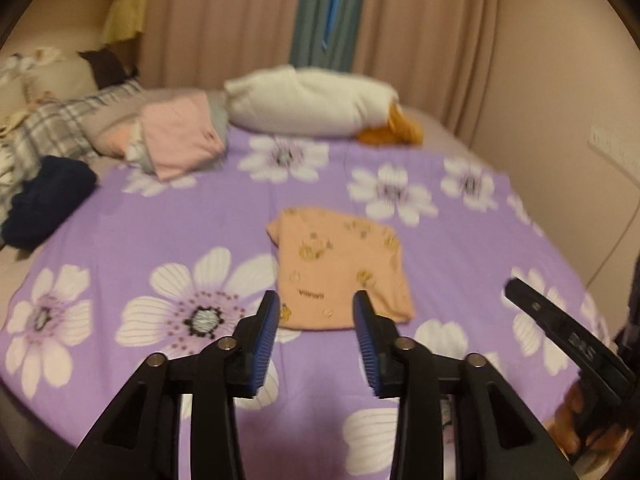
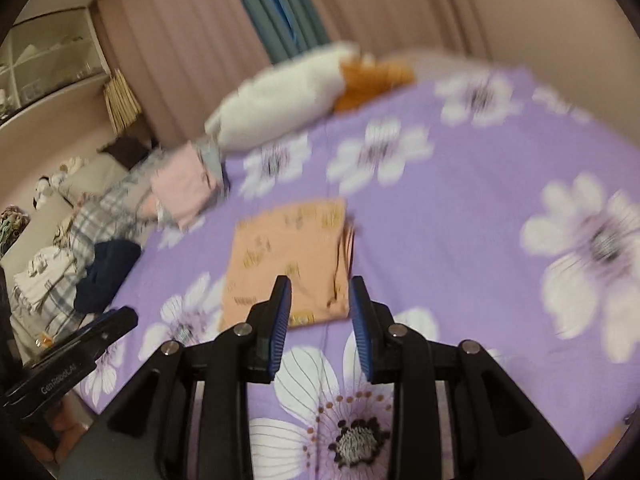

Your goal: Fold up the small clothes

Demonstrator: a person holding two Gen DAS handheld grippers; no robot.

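Note:
A small peach garment (image 1: pixel 340 268) with yellow prints lies folded into a rough rectangle on the purple flowered bedspread (image 1: pixel 160 224). It shows blurred in the right wrist view as the peach garment (image 2: pixel 288 260). My left gripper (image 1: pixel 316 308) hovers above its near edge, jaws apart, nothing between the blue pads. My right gripper (image 2: pixel 320 292) also hangs above the near edge, jaws apart and empty. The right gripper's black body (image 1: pixel 560 328) shows at the right of the left wrist view; the left gripper's body (image 2: pixel 68 364) shows at the lower left of the right one.
A pile of folded pink and grey clothes (image 1: pixel 180 140) sits at the far left of the bed, beside a dark navy garment (image 1: pixel 48 200) and a plaid blanket (image 1: pixel 60 124). A white and orange plush pillow (image 1: pixel 312 100) lies at the far edge before the curtains.

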